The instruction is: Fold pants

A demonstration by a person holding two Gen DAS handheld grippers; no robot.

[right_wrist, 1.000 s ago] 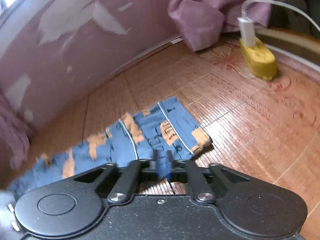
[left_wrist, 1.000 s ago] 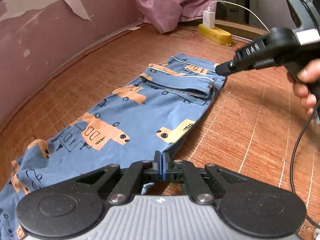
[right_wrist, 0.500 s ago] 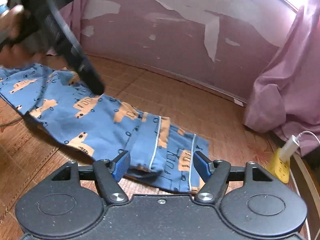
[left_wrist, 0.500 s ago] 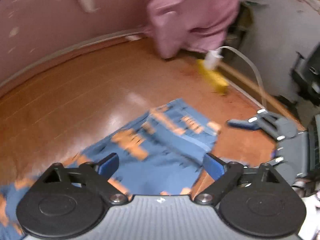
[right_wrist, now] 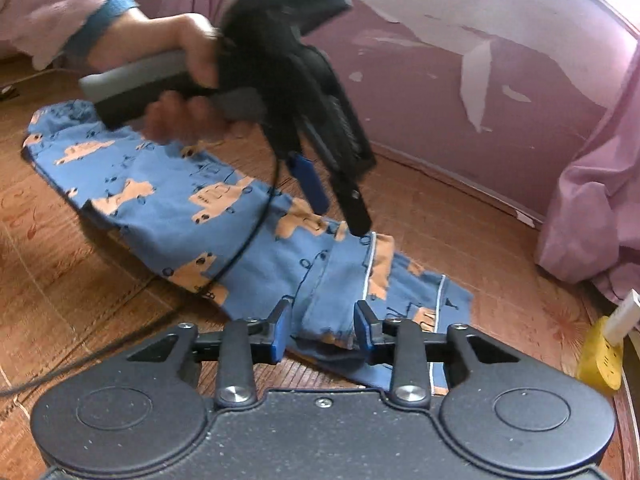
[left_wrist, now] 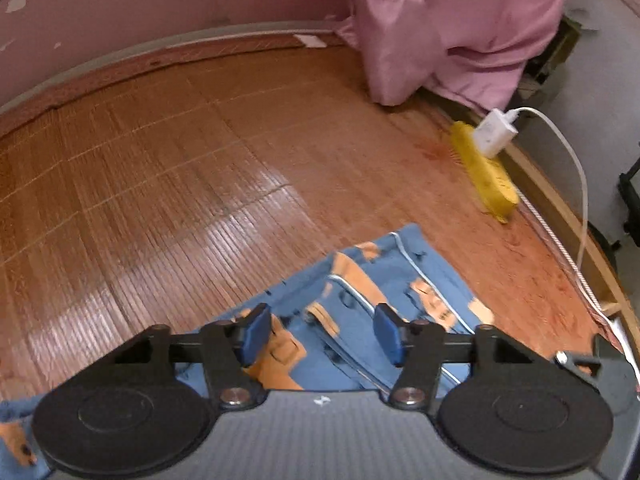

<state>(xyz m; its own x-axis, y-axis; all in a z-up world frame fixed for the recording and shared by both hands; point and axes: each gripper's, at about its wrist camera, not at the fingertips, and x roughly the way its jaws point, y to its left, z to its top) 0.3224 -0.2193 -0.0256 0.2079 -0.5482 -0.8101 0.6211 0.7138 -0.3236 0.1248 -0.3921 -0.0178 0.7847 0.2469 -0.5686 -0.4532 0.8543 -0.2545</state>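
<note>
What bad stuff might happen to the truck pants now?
1. The black cable drapes over the blue truck-print pants; the next fold may snag it.
2. Both the left gripper and the right gripper are open at the cuffed end, so they might bump each other.
3. The yellow power strip with its white charger lies close; a swung pant leg might hit it.

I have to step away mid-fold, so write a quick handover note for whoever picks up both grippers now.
Left gripper: open, empty, over the cuff end of the pants.
Right gripper: open, empty, near the same folded cuff.
Pants: flat on the floor mat, cuff end turned back once.
Done: a first small fold at the cuffs.
Left: take hold again and fold the rest of the length.
</note>
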